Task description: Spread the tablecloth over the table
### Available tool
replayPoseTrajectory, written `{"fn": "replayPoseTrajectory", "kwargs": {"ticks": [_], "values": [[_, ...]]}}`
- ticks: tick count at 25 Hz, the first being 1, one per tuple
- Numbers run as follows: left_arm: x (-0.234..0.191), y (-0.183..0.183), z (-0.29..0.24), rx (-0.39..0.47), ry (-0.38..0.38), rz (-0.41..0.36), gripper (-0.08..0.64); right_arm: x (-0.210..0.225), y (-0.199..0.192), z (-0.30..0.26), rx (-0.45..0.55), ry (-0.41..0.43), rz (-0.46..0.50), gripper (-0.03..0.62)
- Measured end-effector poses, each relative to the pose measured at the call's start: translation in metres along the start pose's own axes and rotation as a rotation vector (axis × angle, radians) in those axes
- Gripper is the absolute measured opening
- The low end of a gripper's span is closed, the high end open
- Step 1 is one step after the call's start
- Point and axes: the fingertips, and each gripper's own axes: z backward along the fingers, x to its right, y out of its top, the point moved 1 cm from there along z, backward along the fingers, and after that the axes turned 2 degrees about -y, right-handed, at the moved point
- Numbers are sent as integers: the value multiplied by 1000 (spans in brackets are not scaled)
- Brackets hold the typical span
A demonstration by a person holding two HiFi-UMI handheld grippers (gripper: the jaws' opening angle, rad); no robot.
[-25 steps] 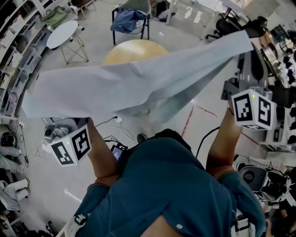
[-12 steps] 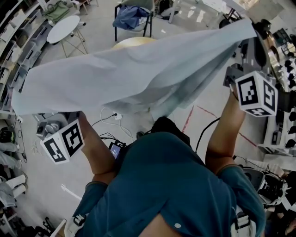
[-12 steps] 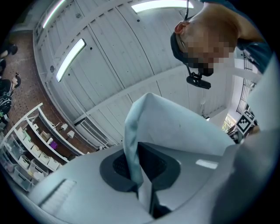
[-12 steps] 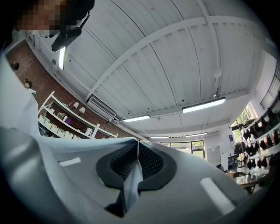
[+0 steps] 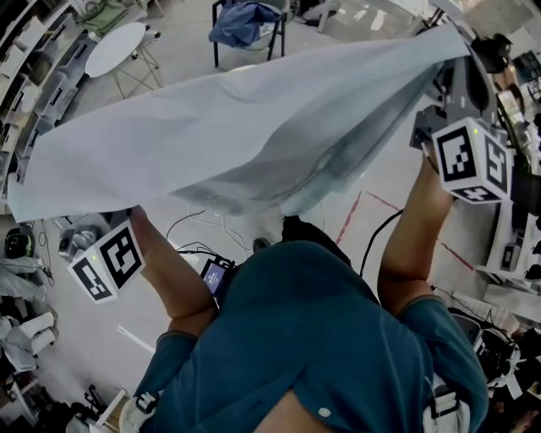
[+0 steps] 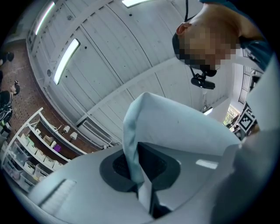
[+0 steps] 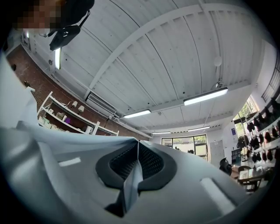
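Observation:
A pale blue-grey tablecloth (image 5: pixel 245 135) hangs stretched in the air across the head view, wrinkled and sagging in the middle. My left gripper (image 6: pixel 135 173) is shut on one edge of the tablecloth (image 6: pixel 175 127), which folds up out of the jaws. Its marker cube (image 5: pixel 106 262) shows low at the left. My right gripper (image 7: pixel 137 164) is shut on a thin strip of the tablecloth (image 7: pixel 130 186). That gripper's marker cube (image 5: pixel 470 161) is raised at the right, under the cloth's far corner. Both gripper views look at the ceiling. The cloth hides the table.
A small white round side table (image 5: pixel 114 49) and a chair with a blue garment (image 5: pixel 245 21) stand beyond the cloth. Shelving (image 5: pixel 34 93) lines the left side. Cables (image 5: pixel 194 232) and a red tape line (image 5: pixel 351 216) cross the floor. The person's teal shirt (image 5: pixel 313 338) fills the foreground.
Both grippers have risen and moved outward with the cloth. The cloth has spread wider and flatter and now covers the round yellow table that showed before.

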Motion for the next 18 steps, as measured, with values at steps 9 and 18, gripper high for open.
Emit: {"fn": "replayPoseTrajectory", "kwargs": {"ticks": [9,18], "values": [[18,-63,-54,-49,81,-72,0,32,-59,-90,-30,53,-47,12],[41,-94,-93,-80,169,-180,0,53,-112,-170,-64,159,-97,12]]}}
